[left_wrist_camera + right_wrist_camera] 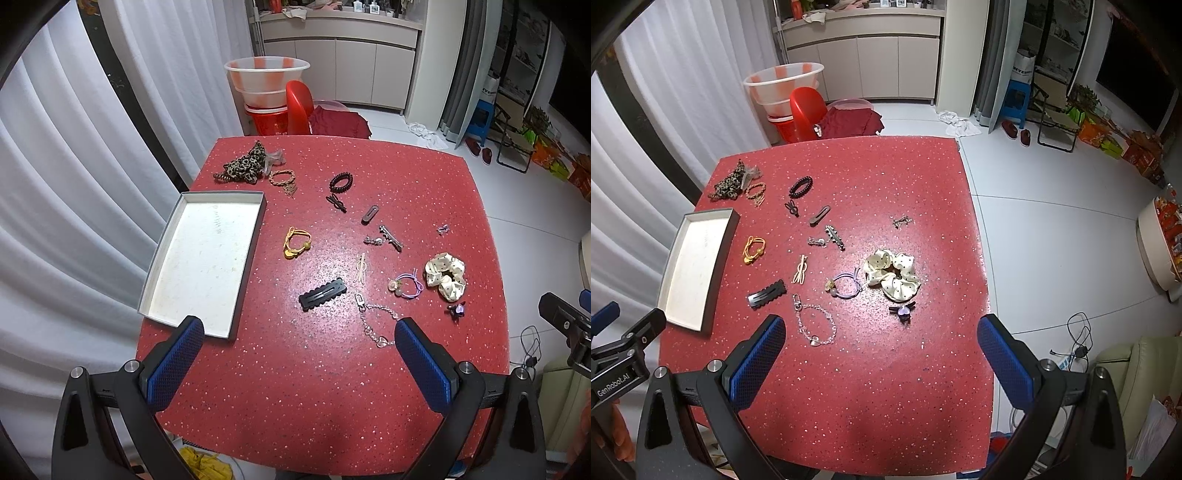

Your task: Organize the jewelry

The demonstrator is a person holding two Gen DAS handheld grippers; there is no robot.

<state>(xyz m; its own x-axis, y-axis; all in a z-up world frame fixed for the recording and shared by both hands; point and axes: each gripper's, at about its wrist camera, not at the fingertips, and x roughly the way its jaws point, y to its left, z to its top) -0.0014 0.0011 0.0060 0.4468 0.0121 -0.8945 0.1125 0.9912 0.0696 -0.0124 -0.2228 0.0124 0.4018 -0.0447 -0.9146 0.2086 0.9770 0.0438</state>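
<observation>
1. Glittery red table [332, 387]: flat, speckled, nothing sorted yet.
2. Shallow white tray [173, 236] sits empty at the left.
3. Both the left gripper [299, 328] and right gripper [881, 325] hover wide open, holding nothing.
4. Soft dotted scrunchie [892, 275], near right: pinch its folds.
5. Beaded chain [816, 325] nearest: grab low, mid-loop.

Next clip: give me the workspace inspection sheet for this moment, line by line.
Surface: red speckled table, near part bare.
Job's things: white tray empty at the left edge; cream dotted scrunchie, leopard scrunchie, black scalloped clip, yellow hair tie, chain bracelet and other small pieces scattered loose on the table.
Clutter: nothing seen.
Grippers: left gripper and right gripper open, empty, above the near edge.
Cables: black cord on the floor.
Surroundings: curtains, stacked basins, red chair, cabinets.
</observation>
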